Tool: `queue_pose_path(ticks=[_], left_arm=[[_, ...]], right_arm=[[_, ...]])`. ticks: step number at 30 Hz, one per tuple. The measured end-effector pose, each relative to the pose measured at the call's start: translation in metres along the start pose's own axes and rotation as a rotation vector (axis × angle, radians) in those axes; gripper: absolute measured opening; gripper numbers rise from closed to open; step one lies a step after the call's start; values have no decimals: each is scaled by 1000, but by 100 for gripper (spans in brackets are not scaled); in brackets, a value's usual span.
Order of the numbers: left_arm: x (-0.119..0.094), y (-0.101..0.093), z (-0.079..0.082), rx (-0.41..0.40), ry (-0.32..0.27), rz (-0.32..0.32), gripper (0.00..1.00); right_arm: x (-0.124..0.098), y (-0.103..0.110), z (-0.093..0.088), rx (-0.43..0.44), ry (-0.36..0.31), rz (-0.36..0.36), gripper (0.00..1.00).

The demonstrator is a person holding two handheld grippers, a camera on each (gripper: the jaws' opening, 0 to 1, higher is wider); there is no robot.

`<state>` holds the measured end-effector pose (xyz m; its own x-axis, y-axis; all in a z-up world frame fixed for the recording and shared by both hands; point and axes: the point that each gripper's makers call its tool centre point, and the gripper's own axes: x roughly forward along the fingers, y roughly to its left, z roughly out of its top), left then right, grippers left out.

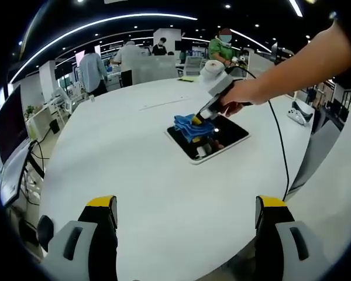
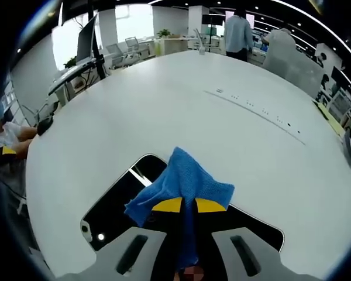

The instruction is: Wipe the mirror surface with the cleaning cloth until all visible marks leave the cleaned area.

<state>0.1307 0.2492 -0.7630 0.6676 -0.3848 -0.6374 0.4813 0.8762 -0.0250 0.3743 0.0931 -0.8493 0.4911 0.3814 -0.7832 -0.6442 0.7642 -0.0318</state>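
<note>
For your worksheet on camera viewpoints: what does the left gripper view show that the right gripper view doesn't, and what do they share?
Left gripper view alone: a hand holding the right tongs over the mirror, and the open left tongs low over the table.
Right gripper view alone: the cloth's weave up close, pinched in the tongs, and the mirror's dark glass.
Both: the blue cloth on the mirror, white table.

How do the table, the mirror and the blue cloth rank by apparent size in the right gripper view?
1. White table, by far the largest.
2. Mirror, partly covered.
3. Blue cloth, clamped in the right tool; it sits nearer the camera, so its gap to the mirror is unsure.
</note>
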Motion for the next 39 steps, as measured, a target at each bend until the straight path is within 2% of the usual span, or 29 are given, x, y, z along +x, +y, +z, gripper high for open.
queue_pose_path(ticks=[14, 21, 39], left_arm=[[1, -3, 0, 4, 0, -4, 99], [2, -6, 5, 12, -11, -9, 99], [0, -11, 2, 20, -9, -39, 99]], right_arm=[[-5, 3, -7, 14, -5, 4, 2], [-10, 8, -11, 23, -5, 0, 2], [-14, 15, -23, 27, 2, 0, 2]])
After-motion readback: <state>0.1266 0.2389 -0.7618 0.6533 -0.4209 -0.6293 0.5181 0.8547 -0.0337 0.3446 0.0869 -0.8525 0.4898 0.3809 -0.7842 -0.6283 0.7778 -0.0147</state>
